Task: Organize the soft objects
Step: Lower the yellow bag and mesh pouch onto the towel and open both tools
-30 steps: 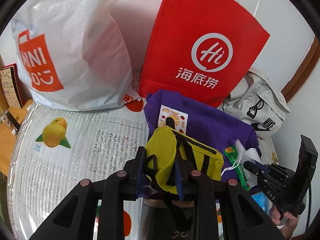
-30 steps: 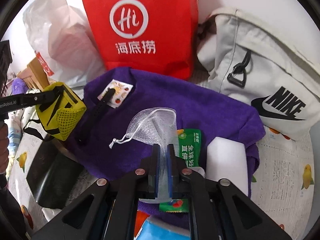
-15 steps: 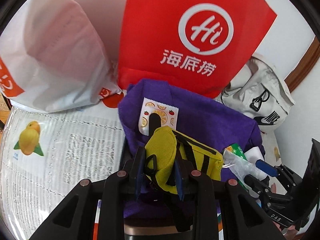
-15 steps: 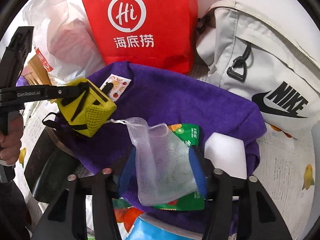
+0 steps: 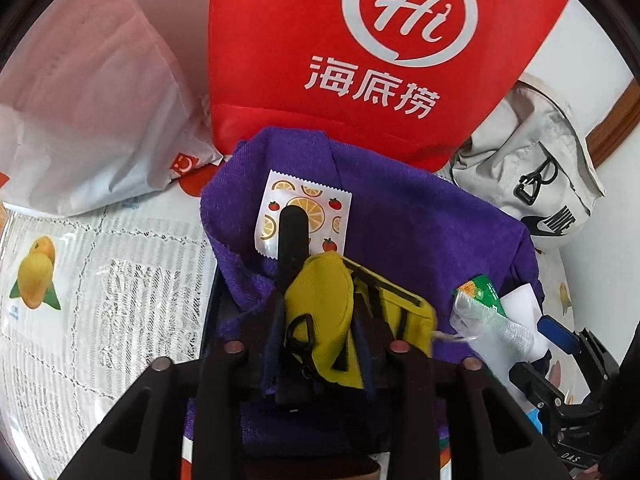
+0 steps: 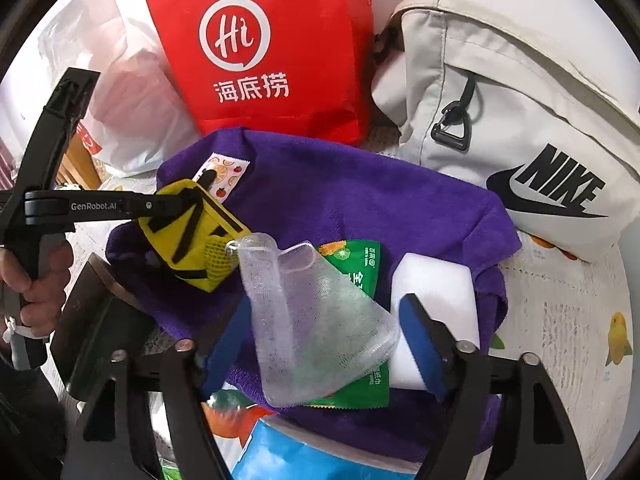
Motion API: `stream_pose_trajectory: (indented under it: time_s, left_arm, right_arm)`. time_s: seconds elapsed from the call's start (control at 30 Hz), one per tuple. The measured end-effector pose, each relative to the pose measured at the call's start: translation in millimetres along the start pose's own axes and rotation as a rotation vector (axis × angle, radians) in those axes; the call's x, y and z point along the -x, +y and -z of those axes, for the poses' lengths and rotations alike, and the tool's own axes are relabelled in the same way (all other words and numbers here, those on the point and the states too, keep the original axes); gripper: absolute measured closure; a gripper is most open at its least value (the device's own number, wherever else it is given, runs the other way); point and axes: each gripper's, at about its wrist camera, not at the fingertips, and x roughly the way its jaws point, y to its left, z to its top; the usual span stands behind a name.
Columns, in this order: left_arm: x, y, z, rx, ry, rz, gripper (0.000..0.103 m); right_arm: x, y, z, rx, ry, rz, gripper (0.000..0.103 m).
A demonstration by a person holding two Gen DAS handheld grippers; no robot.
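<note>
My left gripper (image 5: 320, 344) is shut on a small yellow pouch (image 5: 332, 312) with black straps, held above a purple towel (image 5: 420, 232). In the right wrist view the pouch (image 6: 192, 236) hangs from that gripper at the left. My right gripper (image 6: 324, 344) is open; a white mesh drawstring bag (image 6: 312, 320) lies loose between its blue pads, its cord touching the pouch. The mesh bag also shows in the left wrist view (image 5: 496, 332). A green packet (image 6: 356, 260) and a white sponge block (image 6: 436, 300) lie on the towel.
A red paper bag (image 5: 360, 60) and a white plastic bag (image 5: 88, 100) stand behind the towel. A beige Nike backpack (image 6: 520, 120) lies at the right. A fruit-print sachet (image 5: 304, 208) lies on the towel. A dark box (image 6: 96, 320) sits at the left.
My right gripper has opened wide and let go of the mesh bag. The left gripper with the yellow pouch has moved forward toward the red bag and closer to the mesh bag.
</note>
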Motion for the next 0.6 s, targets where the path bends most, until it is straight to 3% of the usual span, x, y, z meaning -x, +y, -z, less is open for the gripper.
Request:
stream_pose_trajectory:
  time_s: [0.07, 0.33, 0.6]
  left_arm:
    - [3.4, -1.5, -0.2, -0.002, -0.013, -0.005, 0.038]
    - [26.7, -2.1, 5.7, -0.015, -0.056, -0.028, 0.037]
    - [76.8, -0.3, 38.7, -0.009, -0.098, -0.029, 0.037]
  right_arm:
    - [2.7, -2.2, 0.3, -0.012, -0.004, -0.013, 0.026]
    - [27.4, -5.2, 6.5, -0.051, -0.036, 0.003, 0.026]
    - [80.5, 2.4, 32.4, -0.097, -0.093, 0.003, 0.026]
